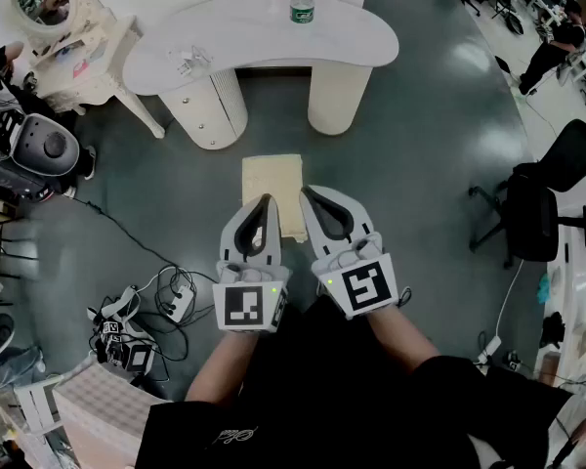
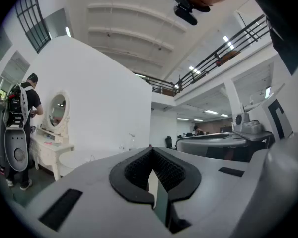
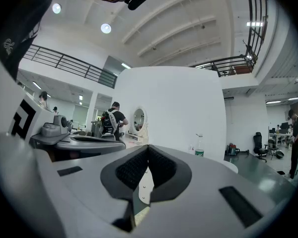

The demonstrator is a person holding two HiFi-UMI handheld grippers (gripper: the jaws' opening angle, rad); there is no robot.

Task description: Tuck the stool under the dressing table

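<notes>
The white kidney-shaped dressing table [image 1: 225,42] stands at the top of the head view on two round pedestals. A cream square stool [image 1: 272,186] sits on the floor in front of it, out from under the top. My left gripper [image 1: 268,203] and right gripper [image 1: 308,195] are side by side over the stool's near edge, pointing level toward the table. Both are shut with nothing between the jaws. In the left gripper view the left gripper [image 2: 151,151] has its black pads together. The right gripper [image 3: 148,151] looks the same in its own view.
A water bottle [image 1: 302,8] stands on the table's far edge. A second vanity with an oval mirror [image 1: 54,8] is at the upper left, with a person [image 2: 25,110] beside it. Cables [image 1: 146,311] lie on the floor at left. A black office chair [image 1: 532,213] stands at right.
</notes>
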